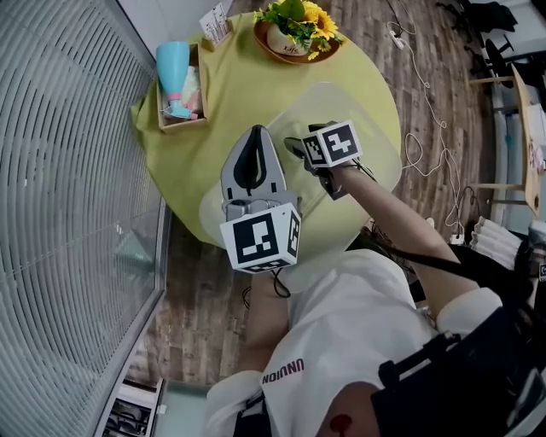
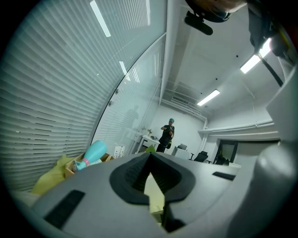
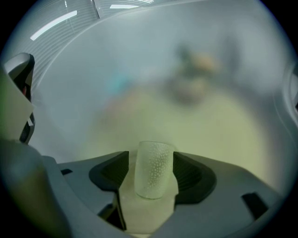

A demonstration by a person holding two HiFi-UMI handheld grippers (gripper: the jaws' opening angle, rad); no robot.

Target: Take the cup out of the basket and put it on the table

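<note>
A frosted, dimpled translucent cup (image 3: pixel 153 169) stands upright between the jaws of my right gripper (image 3: pixel 152 162), which points steeply down at the yellow-green tablecloth (image 1: pixel 247 85). The jaws stand wide and open, close beside the cup's sides. In the head view the right gripper (image 1: pixel 299 147) hovers over the table's near right part, and the cup itself does not show there. My left gripper (image 1: pixel 253 132) is held level over the table's near edge, shut and empty; its tips (image 2: pixel 150 155) meet. The wooden basket (image 1: pixel 162 119) sits far left with a light blue bottle (image 1: pixel 173 72) lying in it.
A bowl of yellow flowers (image 1: pixel 299 26) and a small card stand (image 1: pixel 215 24) sit at the table's far side. A glass wall with blinds (image 1: pixel 68 171) runs along the left. Cables (image 1: pixel 426 111) trail on the floor at right. A person (image 2: pixel 166 135) stands far off.
</note>
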